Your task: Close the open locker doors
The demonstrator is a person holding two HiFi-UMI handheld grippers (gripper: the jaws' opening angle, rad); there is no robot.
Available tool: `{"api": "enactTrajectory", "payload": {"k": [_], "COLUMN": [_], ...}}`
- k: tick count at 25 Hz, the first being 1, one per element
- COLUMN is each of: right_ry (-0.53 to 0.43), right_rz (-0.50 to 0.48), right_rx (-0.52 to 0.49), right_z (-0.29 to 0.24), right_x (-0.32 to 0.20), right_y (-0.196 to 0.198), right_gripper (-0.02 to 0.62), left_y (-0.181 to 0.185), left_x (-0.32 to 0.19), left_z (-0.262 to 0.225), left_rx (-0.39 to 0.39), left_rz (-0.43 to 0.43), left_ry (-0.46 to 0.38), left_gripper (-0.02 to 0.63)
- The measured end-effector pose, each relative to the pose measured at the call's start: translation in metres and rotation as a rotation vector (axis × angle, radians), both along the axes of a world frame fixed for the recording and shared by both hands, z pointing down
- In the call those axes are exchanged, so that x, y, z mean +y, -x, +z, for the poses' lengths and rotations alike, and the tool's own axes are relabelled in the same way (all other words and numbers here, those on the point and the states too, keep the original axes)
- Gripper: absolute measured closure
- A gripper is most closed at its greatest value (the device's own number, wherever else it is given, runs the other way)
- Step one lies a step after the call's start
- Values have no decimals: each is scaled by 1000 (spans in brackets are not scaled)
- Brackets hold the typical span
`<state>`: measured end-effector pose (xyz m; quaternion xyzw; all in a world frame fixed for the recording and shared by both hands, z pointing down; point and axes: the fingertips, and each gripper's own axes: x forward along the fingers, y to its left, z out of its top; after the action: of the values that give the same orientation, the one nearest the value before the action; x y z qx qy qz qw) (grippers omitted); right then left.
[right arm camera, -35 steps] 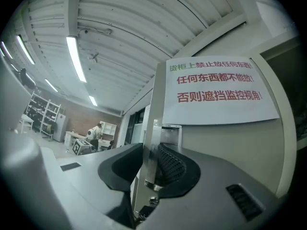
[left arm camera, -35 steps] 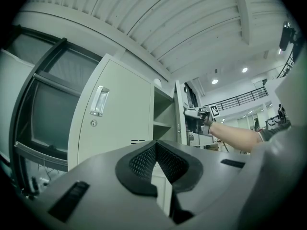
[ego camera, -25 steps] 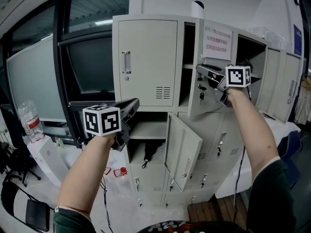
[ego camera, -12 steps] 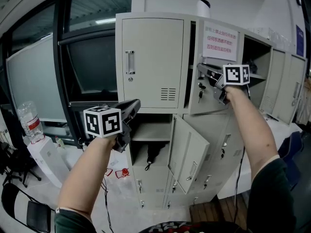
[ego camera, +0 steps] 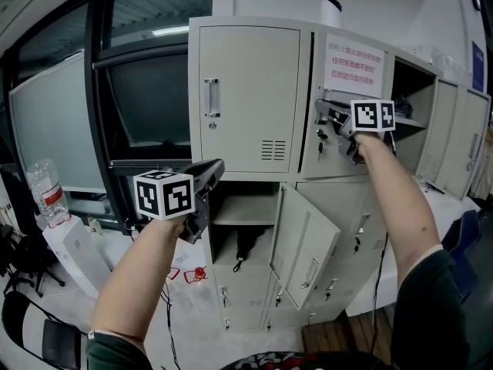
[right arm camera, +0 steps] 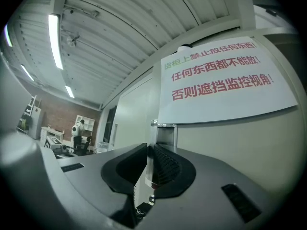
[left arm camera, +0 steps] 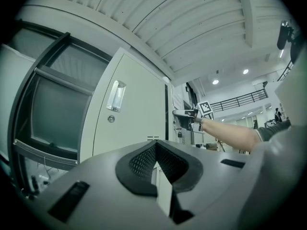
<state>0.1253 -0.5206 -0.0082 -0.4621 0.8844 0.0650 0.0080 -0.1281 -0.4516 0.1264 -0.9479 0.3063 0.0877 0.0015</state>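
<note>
Since a second ago the door with the notice (ego camera: pixel 343 156) has swung far toward its frame. The dark gap on its left has shrunk to a thin line, so it stands all but shut in the top middle of the lockers (ego camera: pixel 254 26). Our right tongs (ego camera: pixel 322 114) have just been closing and now pinch the door's thin left edge, with keys (ego camera: pixel 321 139) hanging just below.

Left of it the top-left door (ego camera: pixel 250 91) lies flat shut. To the right the top compartment (ego camera: pixel 408 91) gapes, its door (ego camera: pixel 447 129) swung away to the far right. Below, the lower door (ego camera: pixel 308 233) juts toward us at an angle and takes up the room in front of the middle row.

The open compartment (ego camera: pixel 243 206) just left of it has a bare shelf, and under that hangs a dark thing (ego camera: pixel 242 247) we cannot name. Our left tongs (ego camera: pixel 216 166) hover before that compartment's upper left corner, tips together with nothing between them. A bottle (ego camera: pixel 48 191) stands well apart at the far left.
</note>
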Motion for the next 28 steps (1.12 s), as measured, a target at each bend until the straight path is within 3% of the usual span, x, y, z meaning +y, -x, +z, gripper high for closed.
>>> {"api": "enactTrajectory", "payload": {"k": [13, 28], "right_ry": [12, 7], "right_rz": [128, 139], "right_rx": [-29, -51], "right_z": [-1, -1], "right_x": [-36, -36], "right_y": [-4, -3], "right_gripper": [531, 532], "left_y": [14, 10], "left_x": [-9, -9], "left_z": [4, 8], "left_rx": [2, 9], "left_rz": [0, 26], "left_ry": [8, 10], "left_gripper": [598, 598]}}
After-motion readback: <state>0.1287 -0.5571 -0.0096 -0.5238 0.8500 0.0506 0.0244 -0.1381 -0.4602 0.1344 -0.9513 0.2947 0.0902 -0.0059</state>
